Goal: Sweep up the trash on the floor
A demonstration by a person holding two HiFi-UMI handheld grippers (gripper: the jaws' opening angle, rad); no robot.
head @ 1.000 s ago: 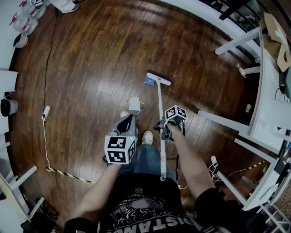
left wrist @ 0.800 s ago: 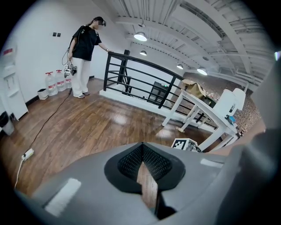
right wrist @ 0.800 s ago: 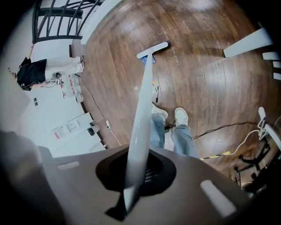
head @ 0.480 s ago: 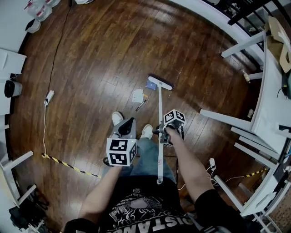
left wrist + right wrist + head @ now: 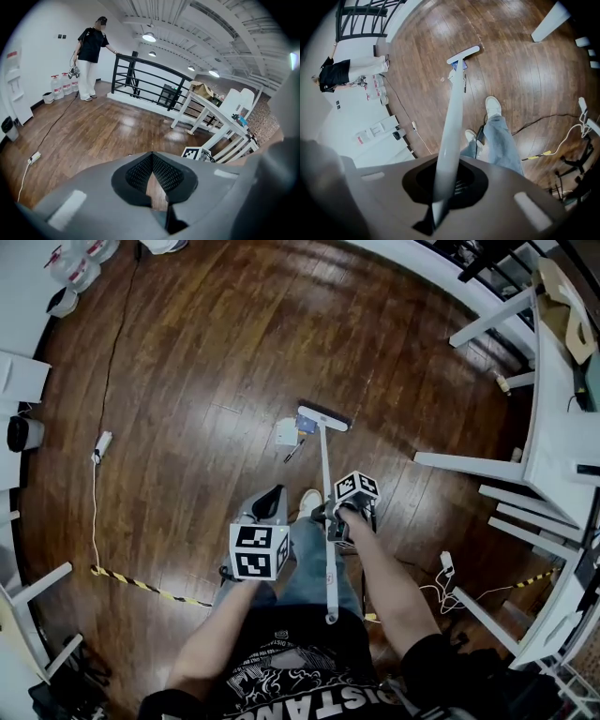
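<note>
A white-handled broom (image 5: 324,474) runs from my right gripper (image 5: 330,513) to its flat head (image 5: 322,418) on the wooden floor. That gripper is shut on the handle (image 5: 451,126), which passes between the jaws toward the head (image 5: 463,55). Beside the head lie a blue scrap (image 5: 306,425), a white paper (image 5: 287,432) and a dark pen (image 5: 293,452). The blue scrap (image 5: 457,65) and pen (image 5: 465,83) also show in the right gripper view. My left gripper (image 5: 274,495) hangs left of the handle and is shut on nothing, its pads (image 5: 140,171) meeting at the tips.
White table legs (image 5: 469,465) stand to the right. A cable with a power strip (image 5: 103,442) and yellow-black tape (image 5: 141,585) run along the left. My shoe (image 5: 305,503) is near the handle. A person (image 5: 89,42) stands by a railing (image 5: 140,77).
The broom head has pushed the blue scrap toward the white paper; the two now lie close together. My left gripper has shifted slightly right and now covers my left shoe.
</note>
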